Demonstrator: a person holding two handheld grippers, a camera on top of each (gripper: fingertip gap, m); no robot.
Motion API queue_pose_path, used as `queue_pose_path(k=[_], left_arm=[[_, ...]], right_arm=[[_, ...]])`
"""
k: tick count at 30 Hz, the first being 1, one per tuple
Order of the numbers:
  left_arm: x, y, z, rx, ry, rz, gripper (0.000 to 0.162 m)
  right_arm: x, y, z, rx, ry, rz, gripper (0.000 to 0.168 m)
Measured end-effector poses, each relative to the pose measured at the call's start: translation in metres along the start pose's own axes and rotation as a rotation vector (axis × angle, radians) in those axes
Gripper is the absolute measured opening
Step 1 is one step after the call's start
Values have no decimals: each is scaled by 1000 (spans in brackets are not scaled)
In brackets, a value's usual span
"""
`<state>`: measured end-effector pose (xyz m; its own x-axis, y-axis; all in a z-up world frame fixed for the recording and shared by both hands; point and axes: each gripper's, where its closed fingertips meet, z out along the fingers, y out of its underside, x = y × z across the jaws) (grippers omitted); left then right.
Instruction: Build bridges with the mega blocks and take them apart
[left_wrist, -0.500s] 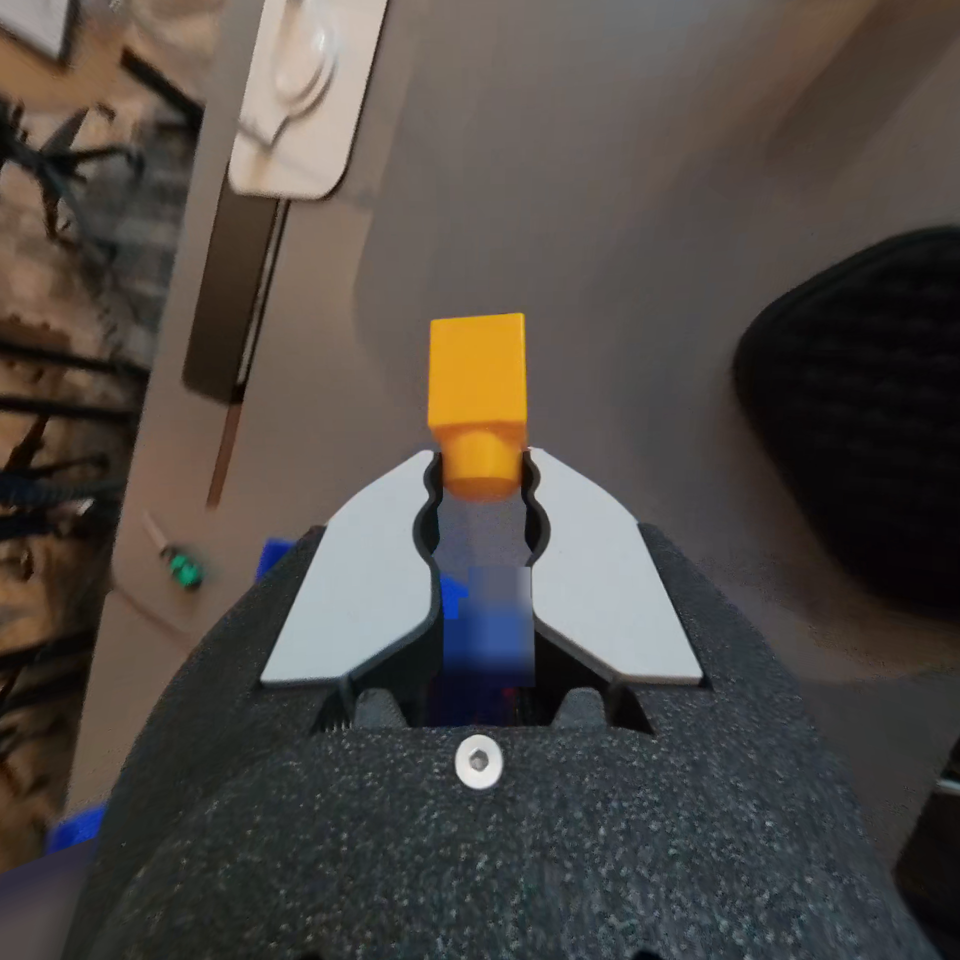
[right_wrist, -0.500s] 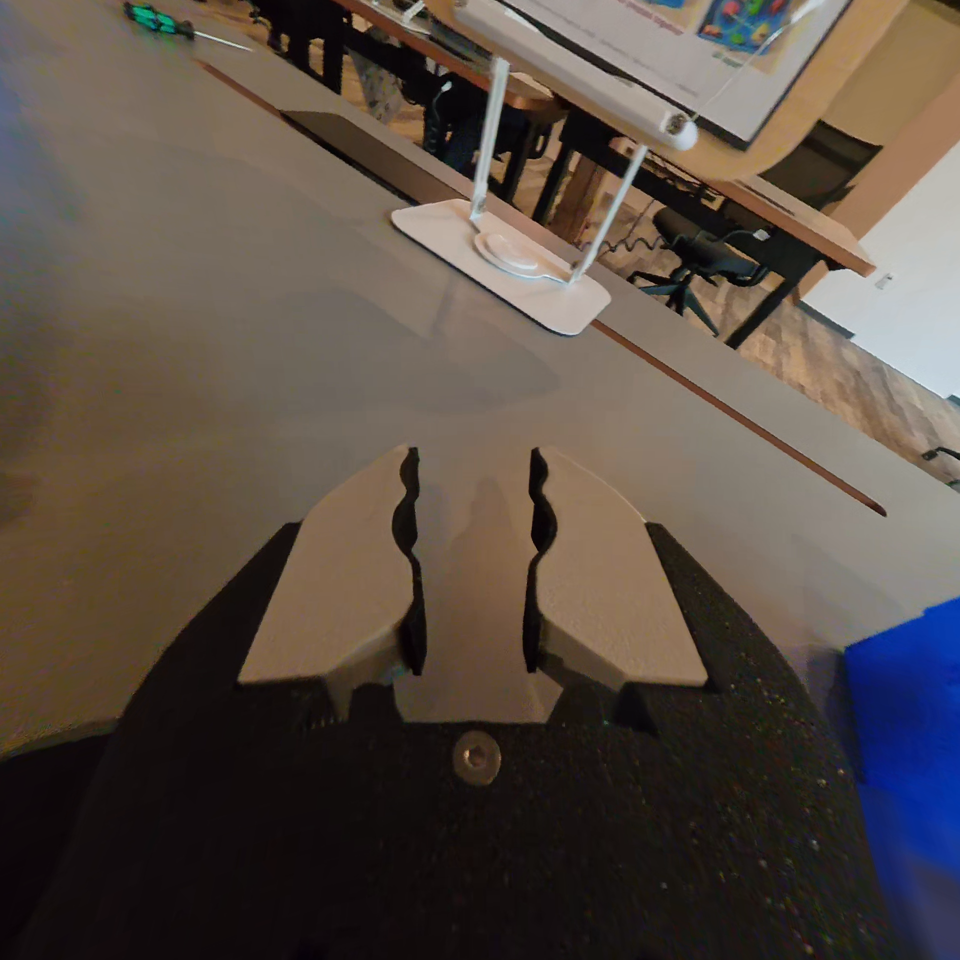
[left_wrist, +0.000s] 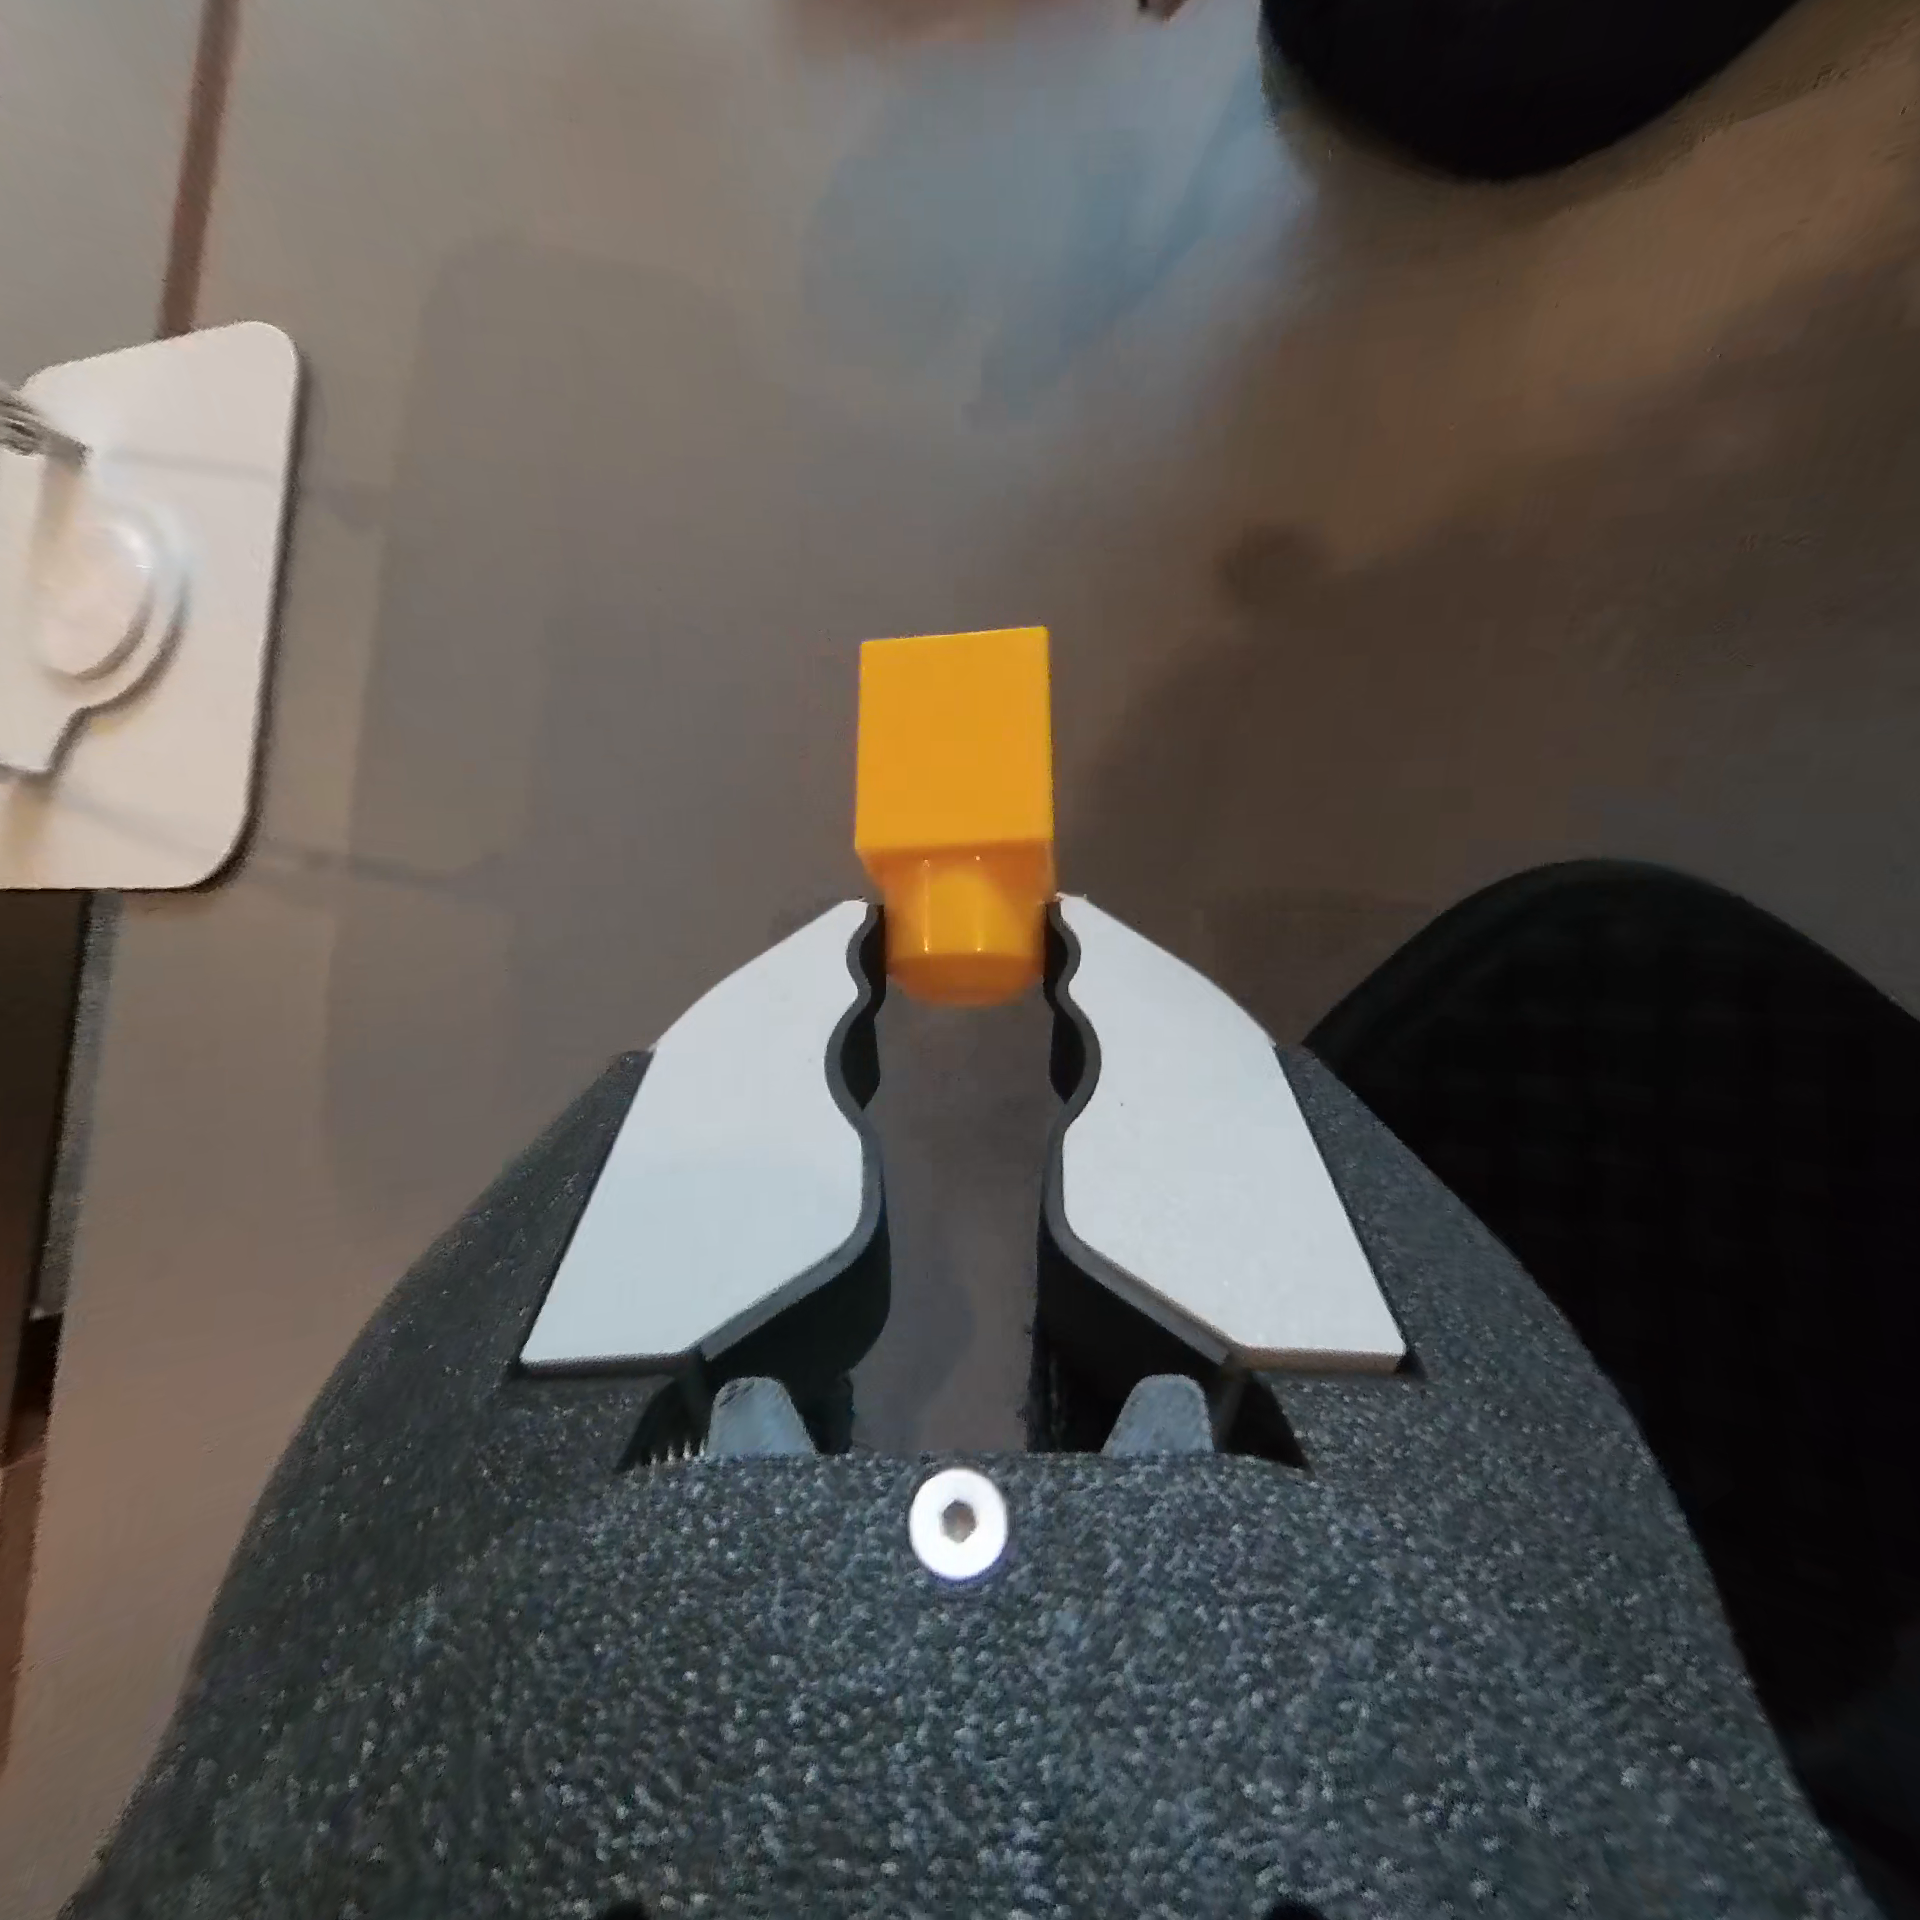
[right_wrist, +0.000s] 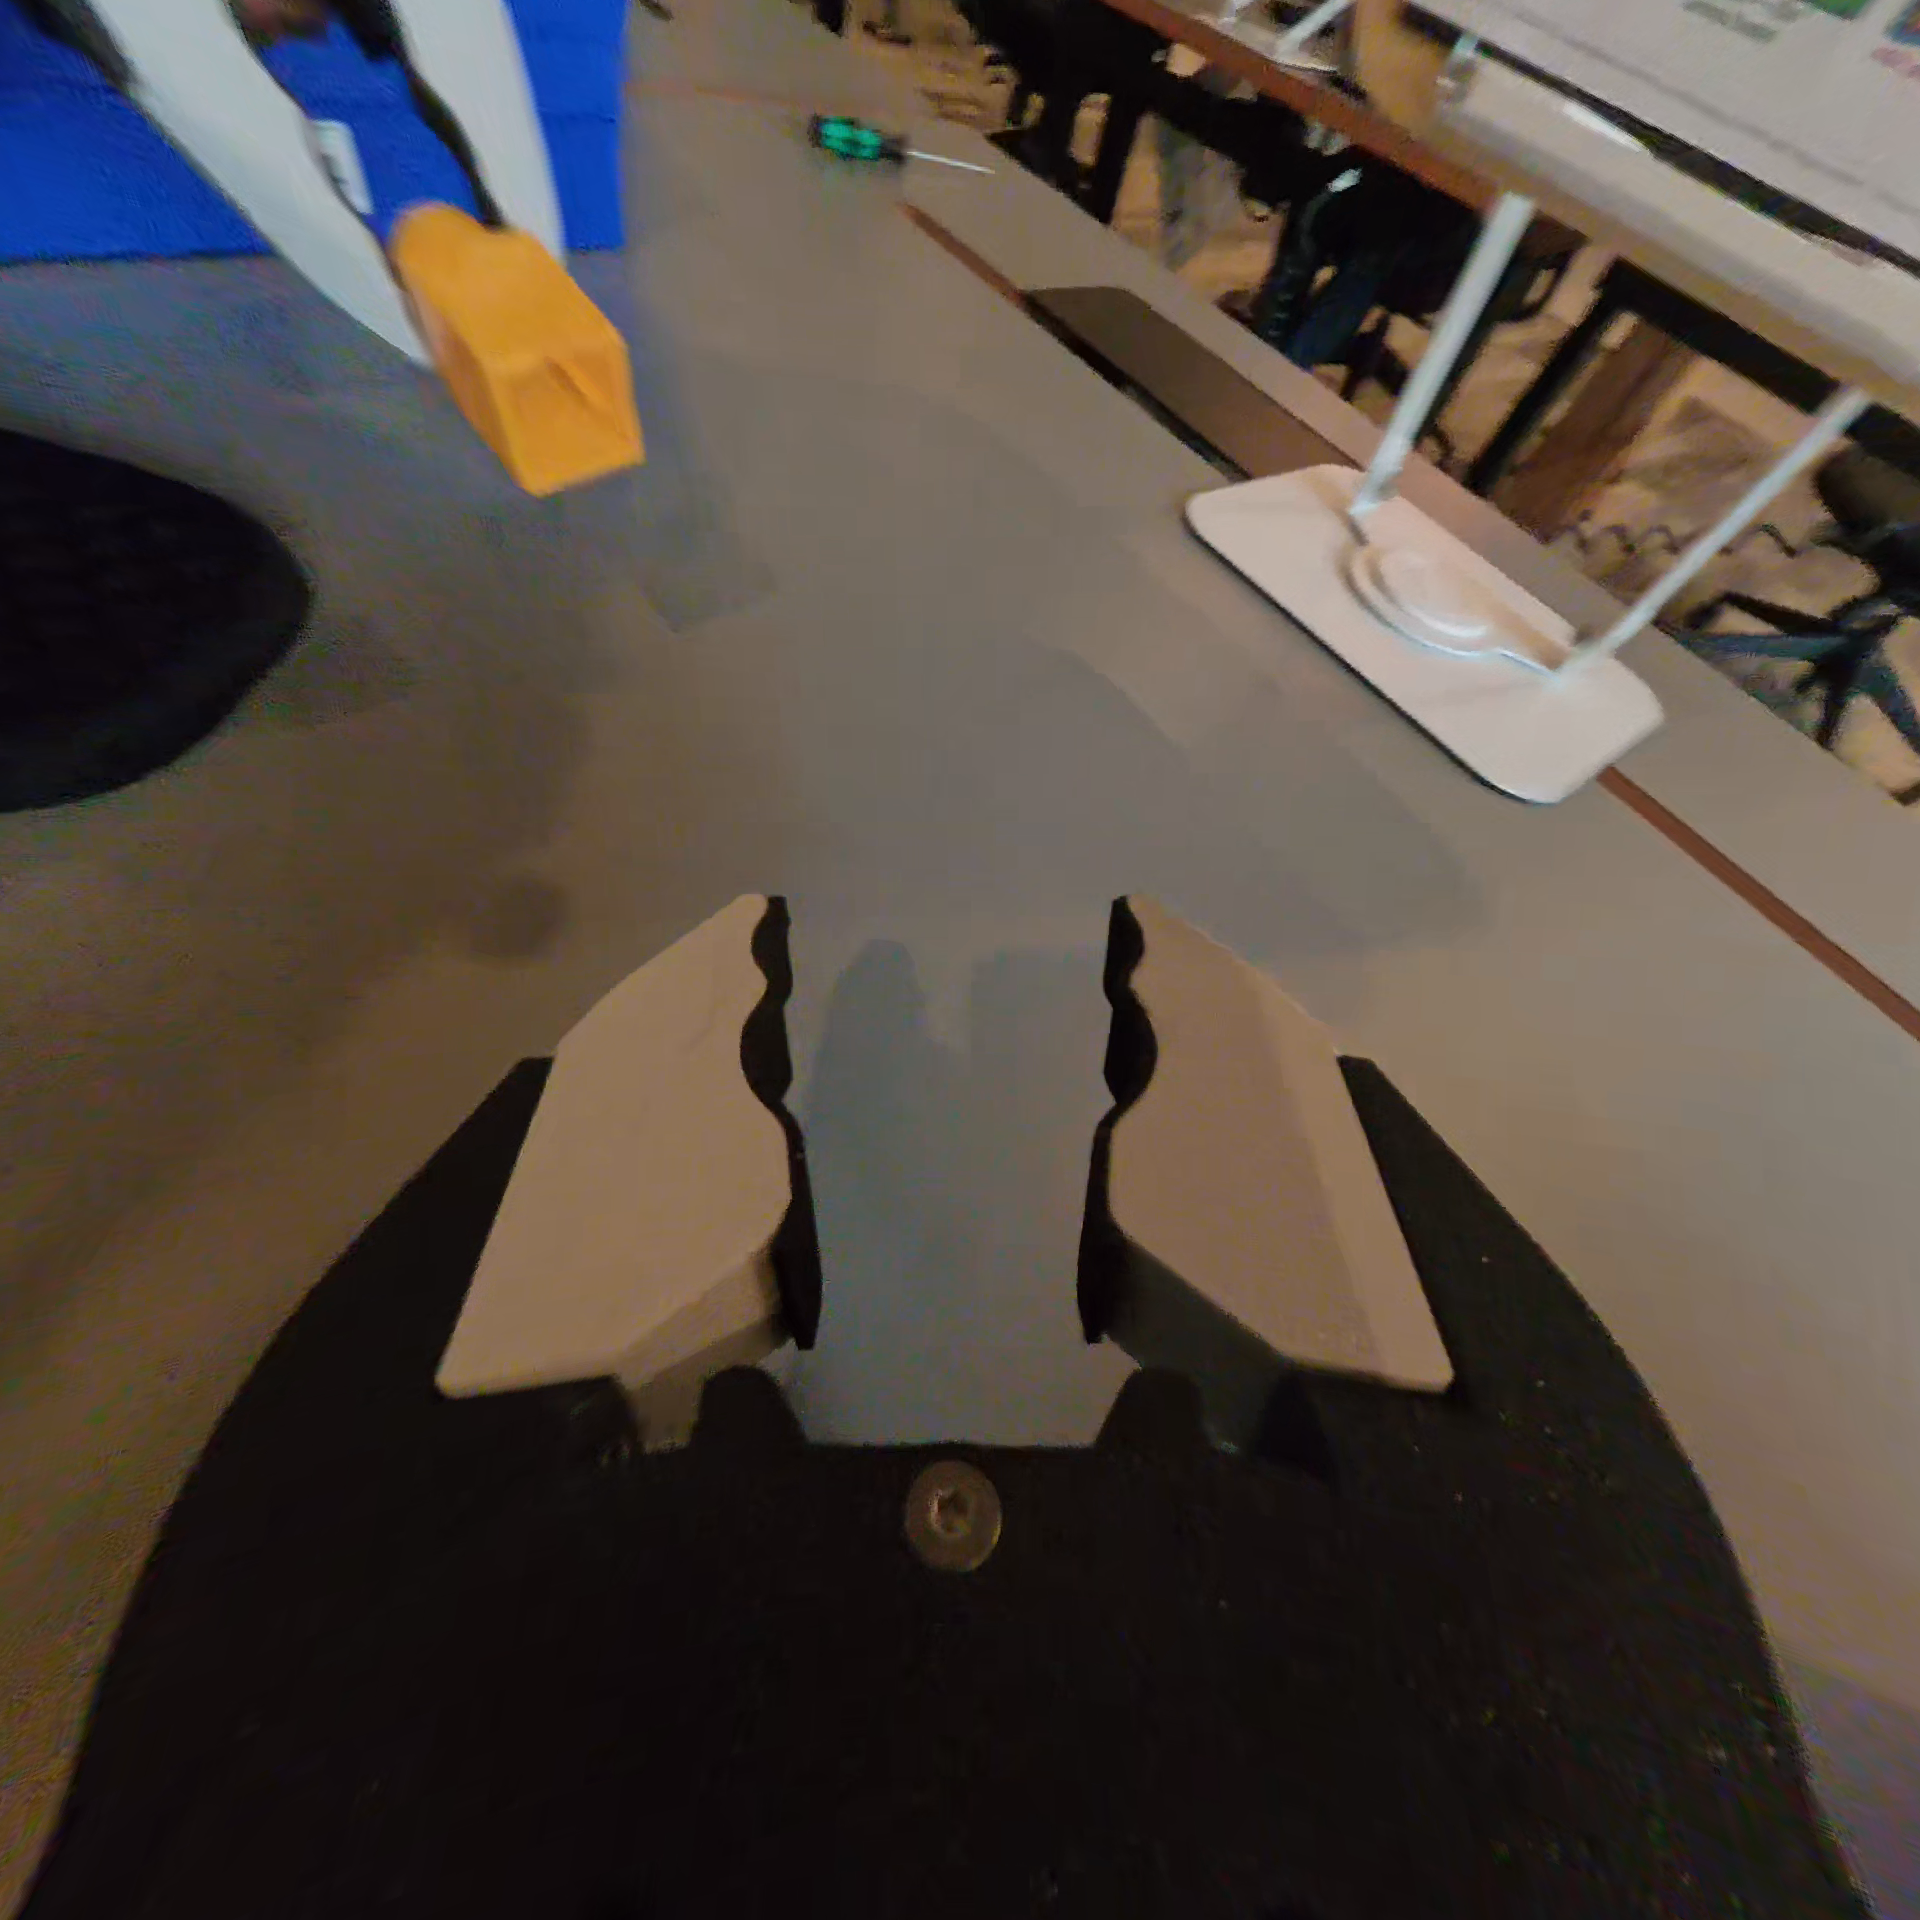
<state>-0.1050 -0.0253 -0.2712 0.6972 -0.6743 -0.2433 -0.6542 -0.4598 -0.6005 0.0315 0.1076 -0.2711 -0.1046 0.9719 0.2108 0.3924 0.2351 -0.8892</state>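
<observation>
Left gripper (left_wrist: 958, 951) clamped on block (left_wrist: 954, 750) by its stud, body sticking out past the fingertips, held above the bench (left_wrist: 623, 416). Right gripper (right_wrist: 948, 914) open, nothing between the fingers, low over bare bench; block also visible up-left of them (right_wrist: 520, 358). Block looks light, rigid, smooth plastic; stud-only grip likely lets it pivot, flat side walls probably better. Versus 0.5 s ago: same stud grip, left view swung so white stand base (left_wrist: 135, 623) sits farther left and black pad (left_wrist: 1662, 1143) closer on the right; right fingers spread wider, block now in its view.
</observation>
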Motion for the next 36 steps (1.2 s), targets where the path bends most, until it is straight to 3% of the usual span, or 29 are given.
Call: queue_pose_path(k=[9,15,21,27,36], left_arm=[[17,7,21,-6,93,-15,29],[26,-6,28,20,136,11,29],[31,-8,37,-7,155,19,29],[39,-13,40,-9,184,49,29],[51,-19,42,-2,234,95,29]], right_arm=[[-52,-63,37,50,-266,-16,73],[-77,-68,58,110,-349,-23,78],[-91,-63,58,145,-377,-41,72],[-105,-42,72,24,-374,-167,67],[-119,-29,75,-32,-424,-260,34]])
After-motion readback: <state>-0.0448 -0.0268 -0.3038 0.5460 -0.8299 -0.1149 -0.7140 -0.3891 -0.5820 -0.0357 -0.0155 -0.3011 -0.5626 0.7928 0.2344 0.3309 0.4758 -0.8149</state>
